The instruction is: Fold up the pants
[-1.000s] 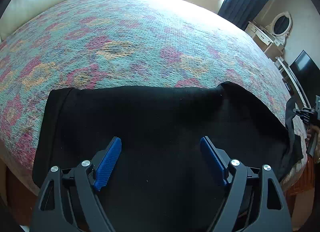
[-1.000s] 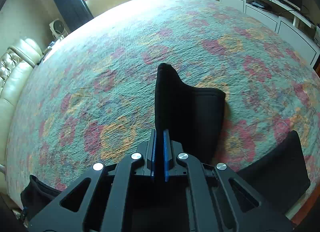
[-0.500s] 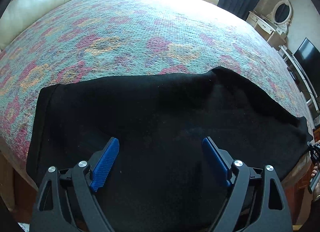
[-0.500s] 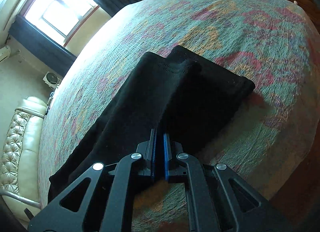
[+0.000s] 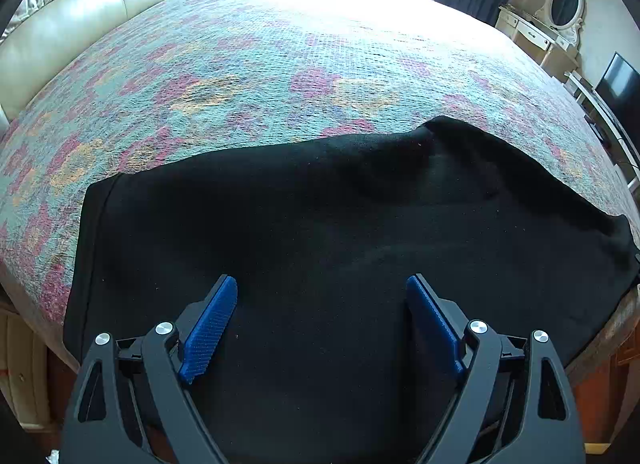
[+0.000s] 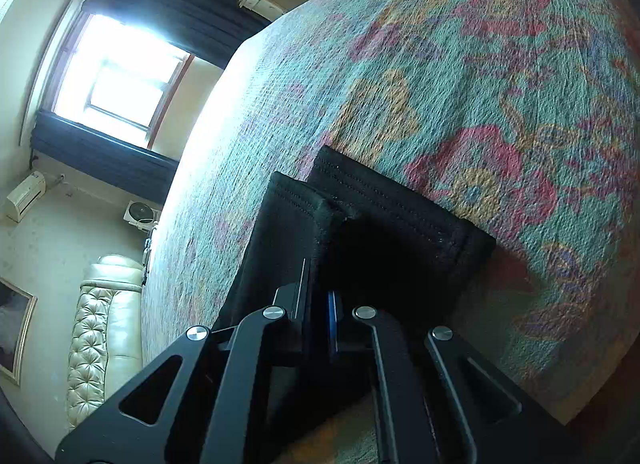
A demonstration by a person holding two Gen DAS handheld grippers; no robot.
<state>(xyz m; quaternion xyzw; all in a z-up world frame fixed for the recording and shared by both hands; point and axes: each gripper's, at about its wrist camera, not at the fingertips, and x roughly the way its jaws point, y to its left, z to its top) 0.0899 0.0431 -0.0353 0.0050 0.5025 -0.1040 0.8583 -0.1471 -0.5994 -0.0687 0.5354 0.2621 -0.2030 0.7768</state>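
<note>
Black pants [image 5: 320,216] lie spread along the near edge of a bed with a floral cover [image 5: 280,64]. My left gripper [image 5: 320,304] is open and empty, its blue pads just above the cloth near the waistband end. My right gripper [image 6: 320,304] is shut on the black pants [image 6: 392,224] near the leg cuffs. One cuff lies on top of the other, the stitched hems showing. The right view is tilted and low over the bed's corner.
A cream tufted headboard [image 5: 72,12] stands at the far left. A dresser with an oval mirror [image 5: 560,8] and a TV [image 5: 620,84] are to the right. A bright window with dark curtains [image 6: 120,76] is beyond the bed.
My right gripper pulled the raised leg cuff down and outward, laying it over the other leg near the bed's corner. The pants now lie flatter and longer. My left gripper stayed open over them.
</note>
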